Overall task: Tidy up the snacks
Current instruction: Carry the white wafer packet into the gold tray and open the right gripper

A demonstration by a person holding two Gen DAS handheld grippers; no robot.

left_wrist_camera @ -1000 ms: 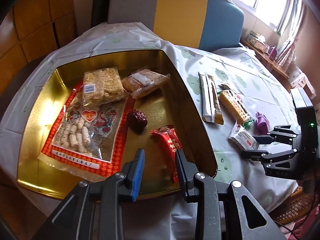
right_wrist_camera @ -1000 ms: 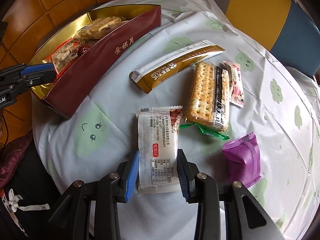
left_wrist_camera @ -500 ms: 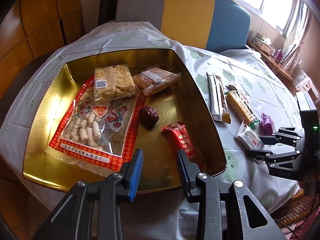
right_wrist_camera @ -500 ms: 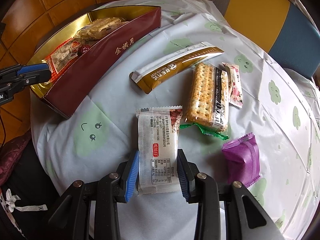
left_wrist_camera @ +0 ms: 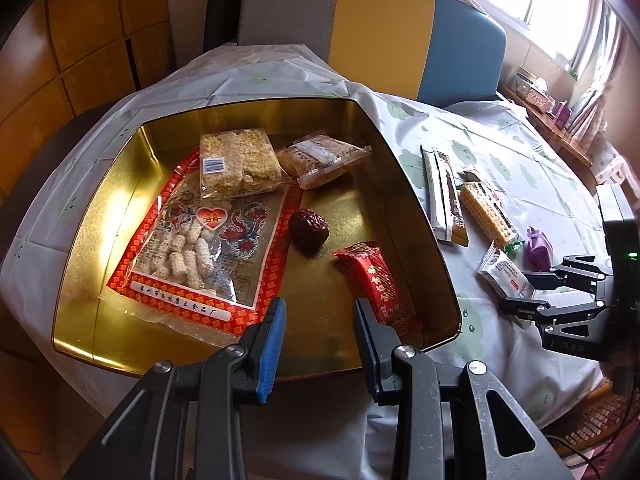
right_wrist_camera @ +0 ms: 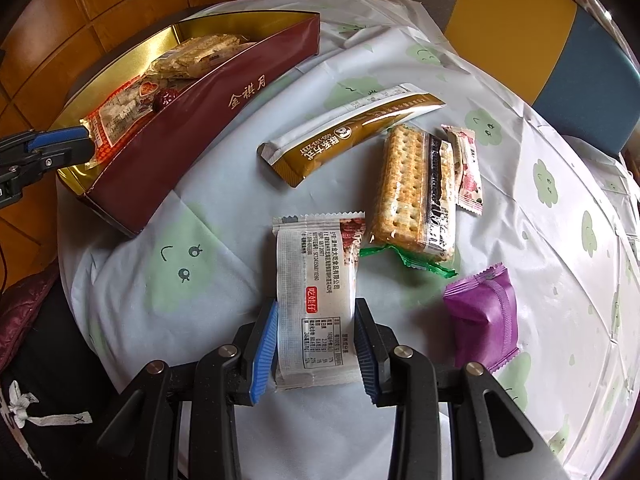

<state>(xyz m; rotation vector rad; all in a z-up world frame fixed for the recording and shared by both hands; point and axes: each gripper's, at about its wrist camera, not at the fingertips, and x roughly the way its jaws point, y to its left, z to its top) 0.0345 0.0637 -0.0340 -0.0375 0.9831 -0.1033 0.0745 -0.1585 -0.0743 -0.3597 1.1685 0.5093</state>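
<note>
Presently listed: gold-lined tin, centre-left of the left wrist frame, maroon outside. Contents: large red-bordered bag of puffed sticks, rice-crisp pack overlapping its top, clear-wrapped pastry, one dried red date, red foil bar against the right wall. Left gripper: jaws apart, nothing between, over the tin's near edge. Right gripper: clamped on the white sachet, lower centre of the right wrist frame. On the tablecloth beyond: brown stick pack, cracker pack, purple packet.
</note>
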